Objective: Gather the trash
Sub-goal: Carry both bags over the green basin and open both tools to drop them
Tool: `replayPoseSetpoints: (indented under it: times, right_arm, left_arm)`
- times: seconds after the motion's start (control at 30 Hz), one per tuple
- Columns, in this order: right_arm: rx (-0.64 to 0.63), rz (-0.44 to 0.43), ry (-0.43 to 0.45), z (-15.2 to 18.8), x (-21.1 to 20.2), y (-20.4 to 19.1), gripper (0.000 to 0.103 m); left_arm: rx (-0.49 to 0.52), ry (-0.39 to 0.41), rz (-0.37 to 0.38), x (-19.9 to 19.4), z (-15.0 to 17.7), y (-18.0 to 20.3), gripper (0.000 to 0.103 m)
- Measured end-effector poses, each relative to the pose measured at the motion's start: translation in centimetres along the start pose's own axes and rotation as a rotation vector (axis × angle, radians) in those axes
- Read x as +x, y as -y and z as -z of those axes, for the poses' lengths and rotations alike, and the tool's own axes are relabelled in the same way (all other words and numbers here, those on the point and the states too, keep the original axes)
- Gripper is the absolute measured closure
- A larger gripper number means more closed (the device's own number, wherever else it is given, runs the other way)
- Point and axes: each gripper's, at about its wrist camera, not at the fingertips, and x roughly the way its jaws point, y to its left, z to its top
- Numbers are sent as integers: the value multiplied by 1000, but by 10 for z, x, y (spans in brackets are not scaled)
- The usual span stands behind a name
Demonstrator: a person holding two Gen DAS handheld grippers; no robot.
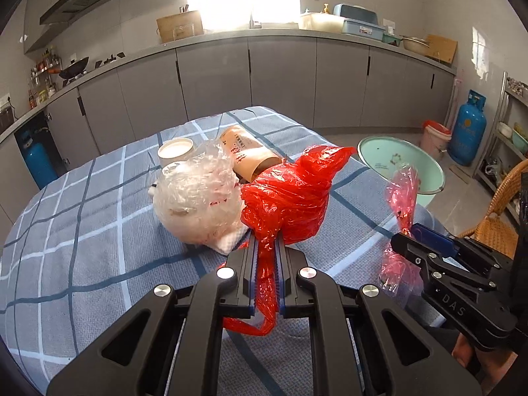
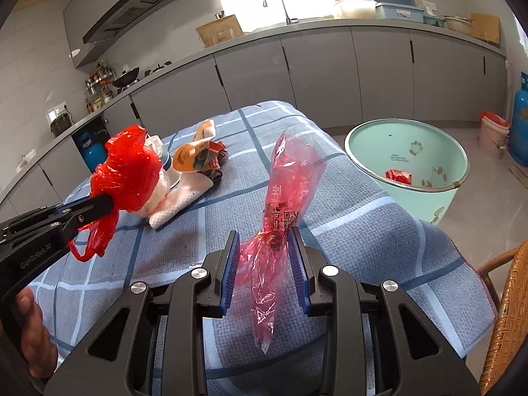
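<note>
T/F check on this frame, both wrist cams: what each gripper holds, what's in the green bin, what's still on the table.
1. The left gripper is shut on the red plastic bag. True.
2. The right gripper is empty. False: the translucent pink bag sits between its pads, pinched at its twisted neck.
3. The green bin is empty. False: a red wrapper lies inside it.
4. The bin stands on the table. False: it stands on the floor beside the checked tablecloth.
5. A crumpled clear plastic bag lies on the cloth next to the red bag. True.
</note>
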Motion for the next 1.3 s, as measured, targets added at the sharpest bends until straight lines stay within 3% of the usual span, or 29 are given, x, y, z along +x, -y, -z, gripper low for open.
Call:
replayPoseSetpoints:
  times: [1.3]
  right_arm:
    - [54,64,32,-26,7,46,72]
  left_arm:
    - [50,-37,120,64,-43,46,94]
